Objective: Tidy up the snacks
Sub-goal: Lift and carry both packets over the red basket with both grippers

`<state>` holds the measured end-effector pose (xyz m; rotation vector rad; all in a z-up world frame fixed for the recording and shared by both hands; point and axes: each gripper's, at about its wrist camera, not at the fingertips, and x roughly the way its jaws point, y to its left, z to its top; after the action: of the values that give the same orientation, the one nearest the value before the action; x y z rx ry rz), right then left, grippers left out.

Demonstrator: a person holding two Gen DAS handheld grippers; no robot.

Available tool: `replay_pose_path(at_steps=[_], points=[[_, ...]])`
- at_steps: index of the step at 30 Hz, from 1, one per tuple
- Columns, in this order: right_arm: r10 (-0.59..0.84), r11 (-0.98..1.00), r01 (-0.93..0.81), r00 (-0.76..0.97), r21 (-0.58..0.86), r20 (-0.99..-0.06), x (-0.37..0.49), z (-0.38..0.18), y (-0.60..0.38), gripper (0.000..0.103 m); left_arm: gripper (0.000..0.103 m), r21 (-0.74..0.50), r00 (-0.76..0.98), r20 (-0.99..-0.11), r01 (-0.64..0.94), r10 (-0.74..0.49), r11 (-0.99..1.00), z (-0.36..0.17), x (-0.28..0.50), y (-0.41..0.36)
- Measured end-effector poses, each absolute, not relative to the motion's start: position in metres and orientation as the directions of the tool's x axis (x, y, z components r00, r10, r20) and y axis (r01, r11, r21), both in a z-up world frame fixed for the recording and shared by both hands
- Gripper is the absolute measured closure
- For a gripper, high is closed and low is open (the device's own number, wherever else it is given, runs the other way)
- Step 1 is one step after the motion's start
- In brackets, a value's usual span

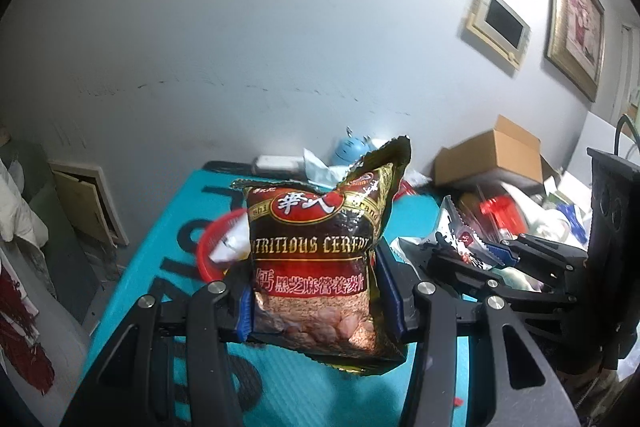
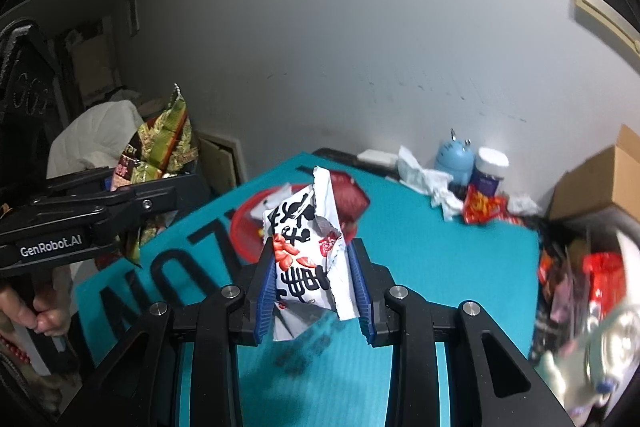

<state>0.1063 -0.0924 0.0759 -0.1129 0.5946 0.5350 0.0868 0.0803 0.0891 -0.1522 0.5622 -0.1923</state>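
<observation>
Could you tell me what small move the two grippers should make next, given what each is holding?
Probably carry both packets forward over the red basket and lower them in. The left gripper is shut on the dark cereal bag, the right gripper on the white snack packet, both lifted off the teal mat, and the basket lies just ahead already holding snacks.
</observation>
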Motion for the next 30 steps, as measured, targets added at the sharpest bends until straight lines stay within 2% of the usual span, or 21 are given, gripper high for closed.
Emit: replay_pose_path(at_steps=[13,24,30], points=[[0.449,0.841,-0.541,0.700,-0.002,-0.556,0.191,0.069,-0.047,0.070,0.054,-0.197,0.857,-0.487,0.082,-0.170,0.977,0.082,0.159,0.120],[0.396,0.832,-0.547,0.701,-0.090,-0.594,0.240,0.043,-0.004,0.070,0.054,-0.195,0.820,-0.560,0.007,-0.117,0.981,0.050,0.198,0.152],[0.357,0.825,-0.549,0.690,-0.134,-0.630,0.259,0.027,0.017,0.070,0.054,-0.192,0.818,-0.568,-0.027,-0.089,0.981,0.049,0.201,0.161]])
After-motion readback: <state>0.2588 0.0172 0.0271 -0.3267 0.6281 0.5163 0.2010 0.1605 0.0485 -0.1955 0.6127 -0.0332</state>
